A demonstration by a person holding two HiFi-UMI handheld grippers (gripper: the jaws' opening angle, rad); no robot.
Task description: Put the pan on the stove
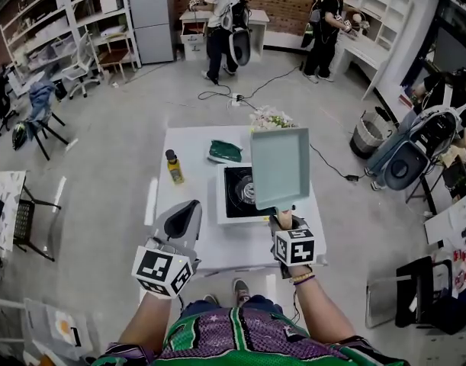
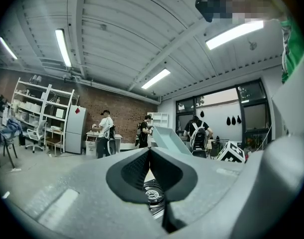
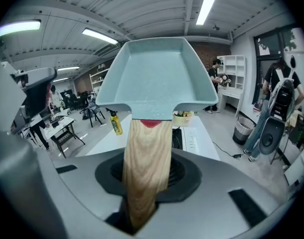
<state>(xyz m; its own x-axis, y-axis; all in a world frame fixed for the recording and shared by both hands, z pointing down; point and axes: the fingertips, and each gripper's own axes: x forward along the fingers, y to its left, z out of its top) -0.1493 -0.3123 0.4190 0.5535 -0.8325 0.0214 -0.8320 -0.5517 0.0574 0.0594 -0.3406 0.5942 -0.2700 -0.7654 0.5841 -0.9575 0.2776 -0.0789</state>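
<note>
A square pale-teal pan [image 1: 280, 168] with a wooden handle [image 3: 144, 158] hangs in the air over the right part of the stove [image 1: 234, 197], which sits on the white table [image 1: 188, 147]. My right gripper [image 1: 284, 218] is shut on that handle, and the pan [image 3: 159, 76] fills the right gripper view above the jaws [image 3: 148, 176]. My left gripper [image 1: 183, 223] hovers at the table's near edge, left of the stove, with its jaws shut and nothing between them [image 2: 150, 152]. Past its tips the stove's burner [image 2: 152, 195] shows.
A yellow bottle [image 1: 174, 166] stands on the table's left side. A green cloth [image 1: 225, 152] and a small flower pot [image 1: 271, 118] lie at the far edge. People stand at the back of the room, with chairs and a bin around the table.
</note>
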